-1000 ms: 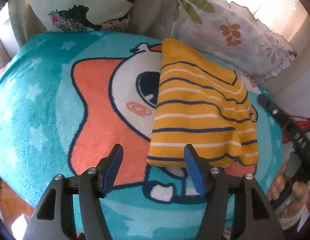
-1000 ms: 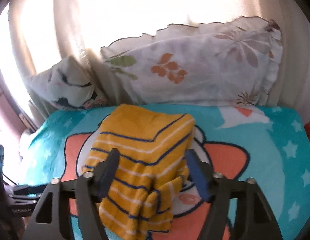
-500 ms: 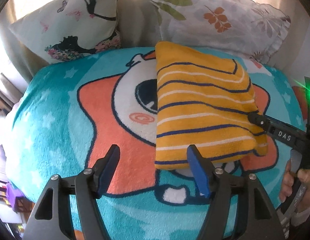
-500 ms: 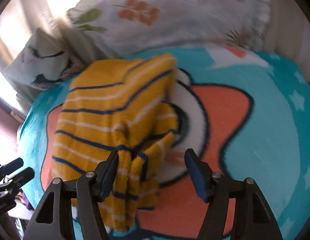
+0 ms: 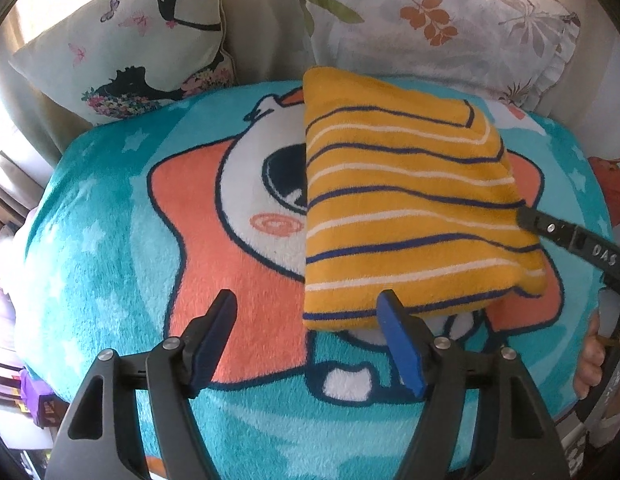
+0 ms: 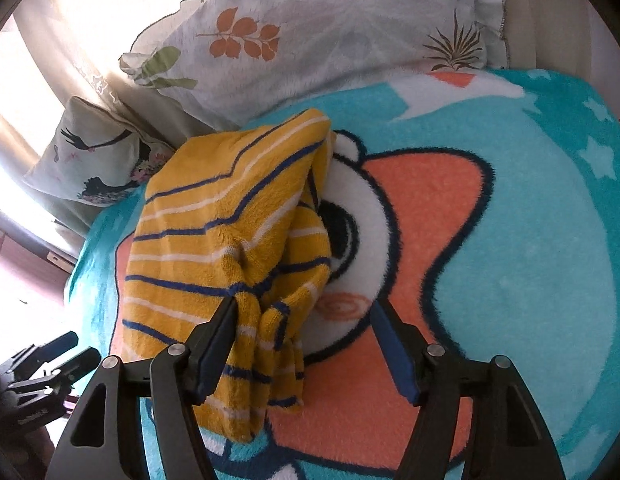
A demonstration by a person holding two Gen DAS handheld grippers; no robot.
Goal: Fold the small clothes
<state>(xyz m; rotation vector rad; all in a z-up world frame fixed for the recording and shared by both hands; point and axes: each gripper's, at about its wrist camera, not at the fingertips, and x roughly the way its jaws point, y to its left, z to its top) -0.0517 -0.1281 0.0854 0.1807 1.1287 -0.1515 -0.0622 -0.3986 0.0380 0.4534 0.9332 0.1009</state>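
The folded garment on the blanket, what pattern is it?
Mustard yellow with thin navy and white stripes; the folded garment shows best in the left wrist view.

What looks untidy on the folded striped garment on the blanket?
The yellow striped garment is folded, but in the right wrist view one edge near the right gripper is bunched into loose, uneven layers on the cartoon blanket. Nothing looks spilled or damaged.

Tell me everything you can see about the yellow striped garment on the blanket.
The yellow garment looks like soft, fuzzy fleece with thin navy and white stripes. It is folded into a thick, roughly four-sided bundle lying on the teal cartoon blanket, covering part of the white face print. The right wrist view shows one side bunched in loose layered folds. The right gripper has one jaw at that bunched edge; its jaws are opening. The left gripper sits at the near edge, jaws opening, not clamping it.
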